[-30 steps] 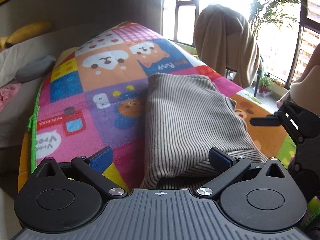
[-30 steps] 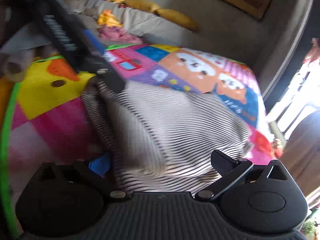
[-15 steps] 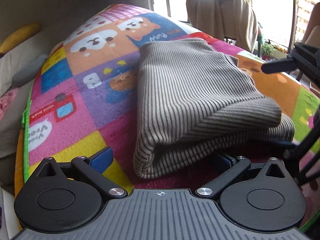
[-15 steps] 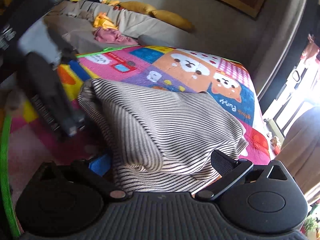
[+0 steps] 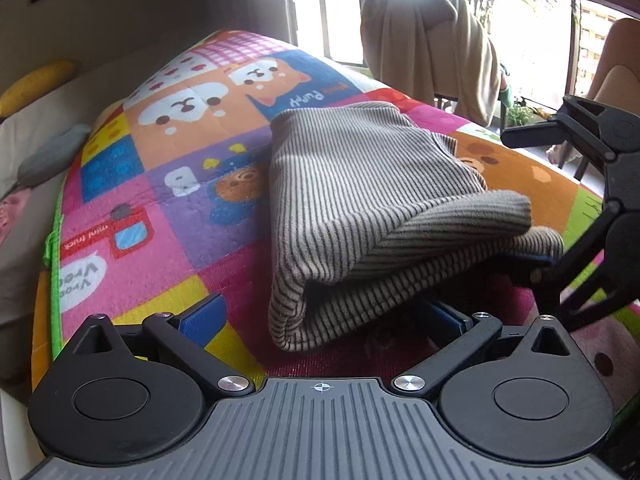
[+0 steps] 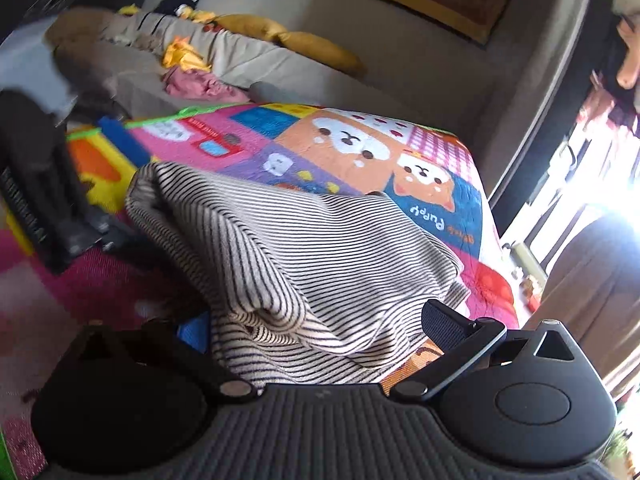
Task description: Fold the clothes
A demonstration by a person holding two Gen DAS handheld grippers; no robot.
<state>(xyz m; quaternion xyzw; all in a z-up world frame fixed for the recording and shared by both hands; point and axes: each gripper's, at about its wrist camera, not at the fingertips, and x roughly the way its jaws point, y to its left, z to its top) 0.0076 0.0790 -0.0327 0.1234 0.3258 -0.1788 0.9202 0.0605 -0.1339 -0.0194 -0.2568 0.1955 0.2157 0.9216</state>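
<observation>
A folded grey-and-black striped garment (image 5: 360,200) lies on a colourful cartoon play mat (image 5: 160,208). My left gripper (image 5: 324,314) is open at the garment's near corner, its blue pads (image 5: 204,312) wide apart and the folded edge between them. My right gripper (image 6: 320,324) is open too, with the striped garment (image 6: 312,264) bulging between its fingers. In the left wrist view the right gripper (image 5: 516,204) straddles the garment's right edge, one finger above and one beneath the layers. The left gripper (image 6: 96,232) shows as a dark blur at the garment's left.
A sofa (image 6: 248,60) with yellow cushions and loose clothes runs along the wall beyond the mat. A chair draped in a beige cloth (image 5: 432,48) stands by the bright window. A person's leg (image 5: 616,64) is at the far right. The mat's green edge (image 5: 52,248) lies left.
The garment's near fold has lifted and bulged. My left gripper has drawn back from under it and away to the garment's left side. Both stay open.
</observation>
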